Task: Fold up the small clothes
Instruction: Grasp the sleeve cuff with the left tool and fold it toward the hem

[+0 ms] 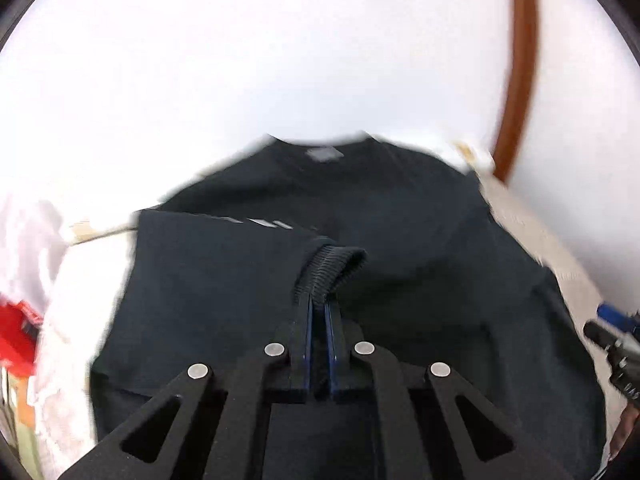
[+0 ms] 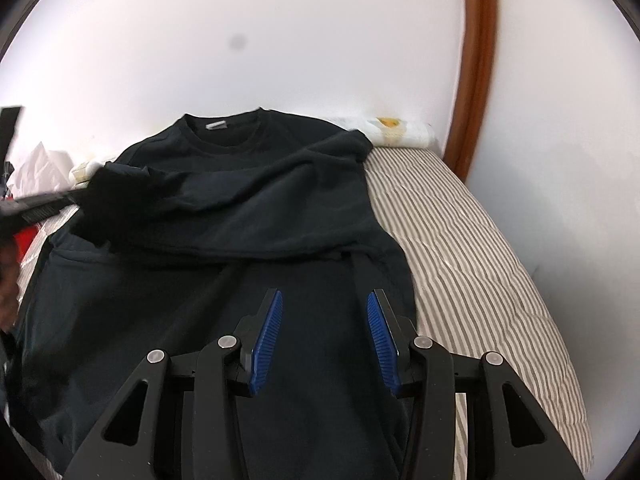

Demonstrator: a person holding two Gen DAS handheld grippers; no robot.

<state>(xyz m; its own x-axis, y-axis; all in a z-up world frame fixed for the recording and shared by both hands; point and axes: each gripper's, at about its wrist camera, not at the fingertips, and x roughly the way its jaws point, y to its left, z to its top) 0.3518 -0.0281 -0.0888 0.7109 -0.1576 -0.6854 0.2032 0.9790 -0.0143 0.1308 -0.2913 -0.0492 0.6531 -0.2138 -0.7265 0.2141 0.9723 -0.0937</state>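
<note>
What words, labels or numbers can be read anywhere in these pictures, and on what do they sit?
None can be read.
Neck label inside the collar of the dark sweatshirt: a pale patch, too small to read.
Pale print on the sweatshirt, left wrist view: blurred, partly covered by folded cloth.

One black sweatshirt [image 2: 248,216] with one grey neck label [image 2: 215,125], two grippers, the left gripper [image 1: 319,300] and the right gripper [image 2: 325,300], one striped mattress [image 2: 472,248], one brown wooden post [image 2: 476,60], one red object [image 1: 16,340]
</note>
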